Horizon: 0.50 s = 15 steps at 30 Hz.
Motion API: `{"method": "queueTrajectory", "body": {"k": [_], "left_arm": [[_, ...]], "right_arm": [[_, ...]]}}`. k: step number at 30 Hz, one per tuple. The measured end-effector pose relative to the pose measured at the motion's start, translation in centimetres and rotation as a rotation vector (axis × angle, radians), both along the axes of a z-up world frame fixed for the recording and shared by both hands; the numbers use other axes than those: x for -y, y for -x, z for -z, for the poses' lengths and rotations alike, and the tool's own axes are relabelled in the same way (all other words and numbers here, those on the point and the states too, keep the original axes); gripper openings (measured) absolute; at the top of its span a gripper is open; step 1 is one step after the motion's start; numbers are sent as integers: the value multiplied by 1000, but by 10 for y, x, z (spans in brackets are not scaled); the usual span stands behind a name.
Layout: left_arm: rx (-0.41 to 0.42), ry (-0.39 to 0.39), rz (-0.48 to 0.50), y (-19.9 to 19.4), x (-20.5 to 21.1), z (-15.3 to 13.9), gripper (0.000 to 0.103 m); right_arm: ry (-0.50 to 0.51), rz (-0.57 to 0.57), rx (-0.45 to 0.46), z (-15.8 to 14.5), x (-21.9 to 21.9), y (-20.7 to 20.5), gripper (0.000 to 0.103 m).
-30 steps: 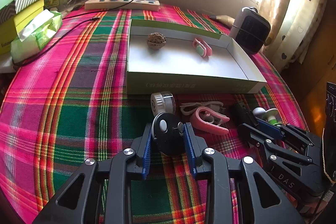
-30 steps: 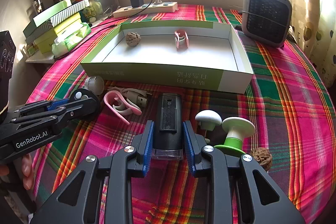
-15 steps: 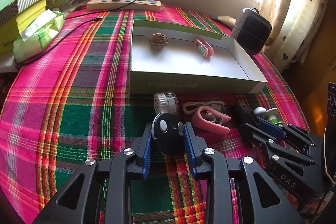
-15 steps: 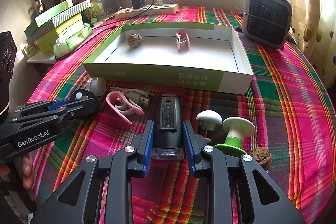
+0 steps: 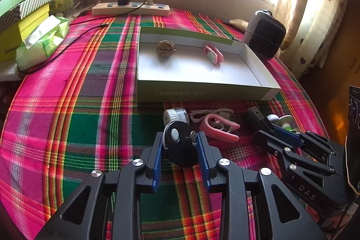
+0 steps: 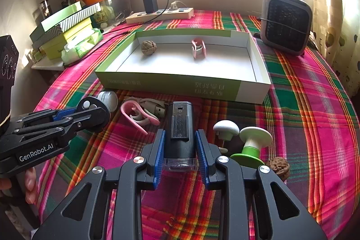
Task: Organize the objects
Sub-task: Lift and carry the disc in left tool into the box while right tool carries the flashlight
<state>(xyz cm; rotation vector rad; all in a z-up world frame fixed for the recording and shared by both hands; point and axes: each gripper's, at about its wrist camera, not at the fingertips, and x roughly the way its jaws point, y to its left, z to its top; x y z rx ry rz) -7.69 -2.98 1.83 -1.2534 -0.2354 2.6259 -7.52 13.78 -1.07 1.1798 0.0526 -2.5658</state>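
Observation:
My left gripper (image 5: 180,138) is shut on a round black device (image 5: 180,150) with a white button, low over the plaid cloth. My right gripper (image 6: 180,136) is shut on a black oblong device (image 6: 180,127) with a clear end. Beyond both lies a shallow green-and-white box (image 5: 202,93) (image 6: 171,84) holding a walnut (image 5: 166,48) (image 6: 148,47) and a pink clip (image 5: 213,54) (image 6: 198,48). In front of the box on the cloth are a white round item (image 5: 175,115), a second pink clip (image 5: 219,127), a white cable (image 6: 153,105), two mushroom-shaped pieces (image 6: 225,128) (image 6: 254,141) and another walnut (image 6: 277,164).
A power strip (image 5: 130,9) with a plugged charger sits at the back by the wall. A small grey heater (image 6: 285,21) stands at the back right. Stacked boxes (image 6: 65,30) and a tissue pack (image 5: 42,42) line the left edge. A person's fingers (image 6: 29,181) show under the left gripper.

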Motion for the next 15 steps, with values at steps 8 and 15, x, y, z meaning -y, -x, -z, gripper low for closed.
{"method": "queueTrajectory", "body": {"k": [8, 15], "left_arm": [[-18, -6, -1, 0, 0, -9, 26], [-32, -7, 4, 2, -2, -17, 26]], "right_arm": [[5, -2, -20, -11, 0, 0, 29], [5, -3, -35, -19, 1, 2, 29]]}}
